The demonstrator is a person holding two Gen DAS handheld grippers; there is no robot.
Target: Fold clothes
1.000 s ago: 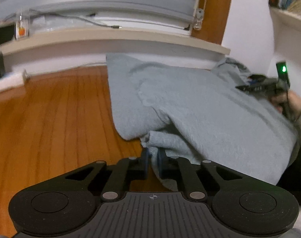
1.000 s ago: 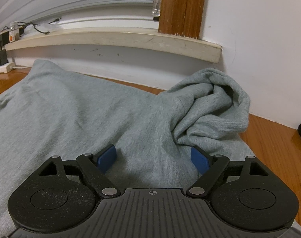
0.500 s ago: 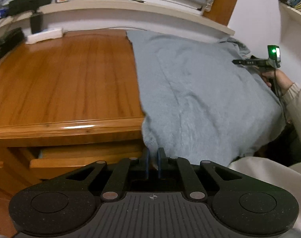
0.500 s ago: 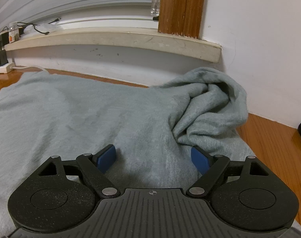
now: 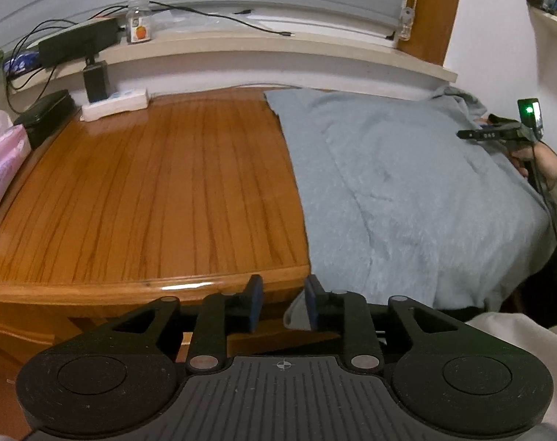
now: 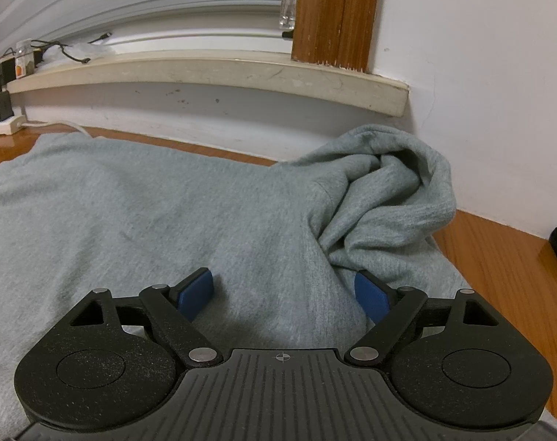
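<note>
Now | left gripper (image 5: 284,303) just parting, hem corner loose beside its right pad | right gripper (image 6: 284,294) wide, empty | grey sweatshirt (image 5: 407,191) ahead | risk: overhanging hem slides off desk (image 5: 149,191).

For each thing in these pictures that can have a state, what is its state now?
grey sweatshirt: spread flat on the desk, near corner hanging over the edge, hood bunched at the wall.
left gripper: jaws just opening, sweatshirt corner between them, not pressed.
right gripper: open above the sweatshirt.
desk drawer: slightly open.
charger: plugged into the power strip.
</note>
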